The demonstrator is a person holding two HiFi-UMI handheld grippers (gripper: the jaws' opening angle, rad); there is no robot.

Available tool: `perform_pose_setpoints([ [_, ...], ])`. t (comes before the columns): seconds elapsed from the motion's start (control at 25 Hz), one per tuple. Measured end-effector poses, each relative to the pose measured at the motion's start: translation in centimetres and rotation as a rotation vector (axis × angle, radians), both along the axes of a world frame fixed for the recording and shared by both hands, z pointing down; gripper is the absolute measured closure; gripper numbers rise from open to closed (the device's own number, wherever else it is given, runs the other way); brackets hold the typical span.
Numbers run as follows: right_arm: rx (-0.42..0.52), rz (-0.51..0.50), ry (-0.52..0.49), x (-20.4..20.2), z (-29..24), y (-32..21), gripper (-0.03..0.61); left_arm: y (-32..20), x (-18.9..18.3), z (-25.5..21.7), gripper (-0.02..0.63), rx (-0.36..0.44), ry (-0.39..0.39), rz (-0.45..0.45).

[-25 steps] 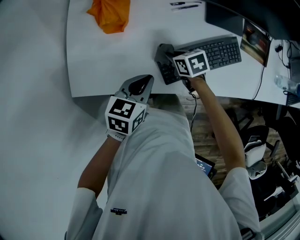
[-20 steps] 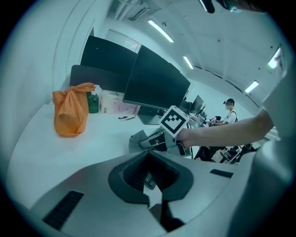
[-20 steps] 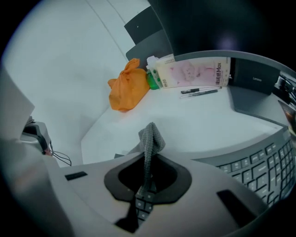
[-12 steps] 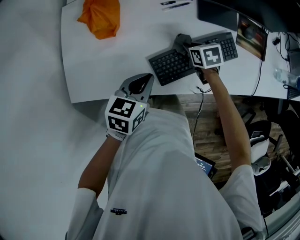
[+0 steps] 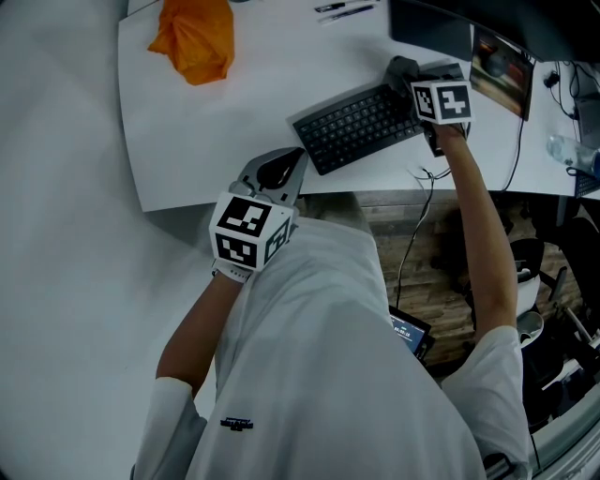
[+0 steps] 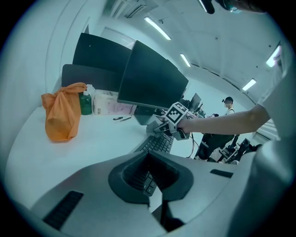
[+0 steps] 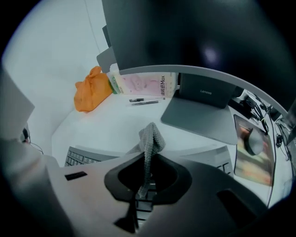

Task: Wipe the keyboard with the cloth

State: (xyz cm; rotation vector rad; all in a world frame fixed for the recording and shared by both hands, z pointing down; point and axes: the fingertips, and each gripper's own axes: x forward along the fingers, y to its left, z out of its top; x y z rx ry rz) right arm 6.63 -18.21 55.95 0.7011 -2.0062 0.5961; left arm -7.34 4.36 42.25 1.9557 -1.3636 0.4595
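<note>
A black keyboard (image 5: 356, 127) lies slanted on the white desk (image 5: 234, 122), near its front edge. My right gripper (image 5: 401, 75) is over the keyboard's right end, shut on a grey knitted cloth (image 7: 149, 139) that sticks up out of the jaws and hangs down onto the keys. The left gripper view shows this gripper (image 6: 159, 127) low over the keyboard (image 6: 157, 143). My left gripper (image 5: 286, 164) hovers at the desk's front edge, left of the keyboard, shut with nothing in it.
An orange bag (image 5: 192, 37) sits at the desk's far left, with a green bottle (image 6: 85, 102) and a tissue box (image 7: 143, 84) behind it. Two pens (image 5: 347, 7) lie further back. A monitor's base (image 7: 199, 118) stands beyond the keyboard, a mouse pad (image 5: 506, 70) to the right. Cables (image 5: 422, 173) hang off the front edge.
My right gripper has swept the cloth along the keyboard from its left end to its right end. My left gripper has stayed where it was.
</note>
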Motion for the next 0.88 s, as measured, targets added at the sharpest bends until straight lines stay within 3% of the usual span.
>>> perform_pose_setpoints([
  [0.48,0.137,0.102,0.165,7.6,-0.1,-6.4,0.552,-1.1,0.1,-0.4,0.595,0.008,-0.003,0.015],
  [0.68,0.216,0.15,0.327,11.8,0.0,-7.8,0.551,-1.2,0.1,-0.5,0.595,0.006,-0.005,0.02],
  [0.88,0.264,0.197,0.357,14.0,-0.3,-7.4,0.551,-1.2,0.2,-0.4,0.595,0.017,-0.004,0.042],
])
